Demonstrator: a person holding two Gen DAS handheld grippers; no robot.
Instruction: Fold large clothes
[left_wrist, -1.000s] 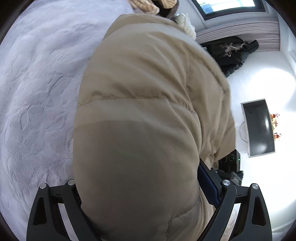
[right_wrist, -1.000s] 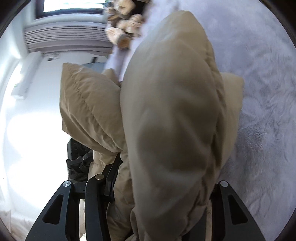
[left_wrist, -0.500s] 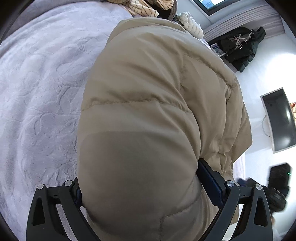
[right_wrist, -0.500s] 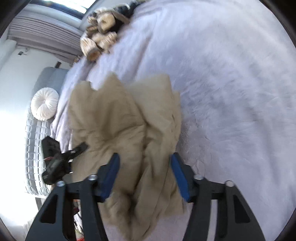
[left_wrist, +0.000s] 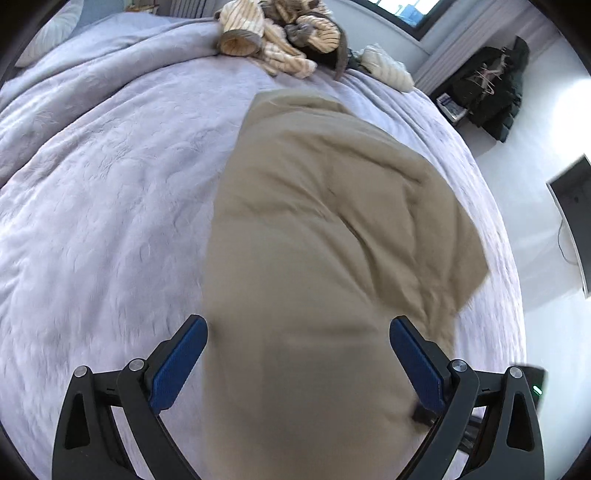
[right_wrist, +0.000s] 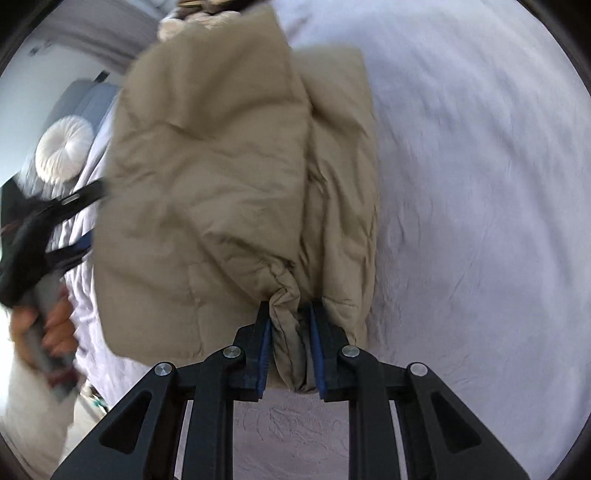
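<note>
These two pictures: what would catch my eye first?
A big puffy tan jacket sprawls over a pale lilac bedspread, filling the middle of both views. The right tool has just closed on a bunched edge of it, while the left tool stands open around it. Striped knitwear is heaped at the bed's far edge.

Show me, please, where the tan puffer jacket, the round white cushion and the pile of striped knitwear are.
tan puffer jacket (right_wrist: 221, 177): right wrist view, on its broad quilted panel.
round white cushion (right_wrist: 64, 147): right wrist view, on its pleated centre.
pile of striped knitwear (left_wrist: 280, 40): left wrist view, on a cream ribbed fold.
</note>
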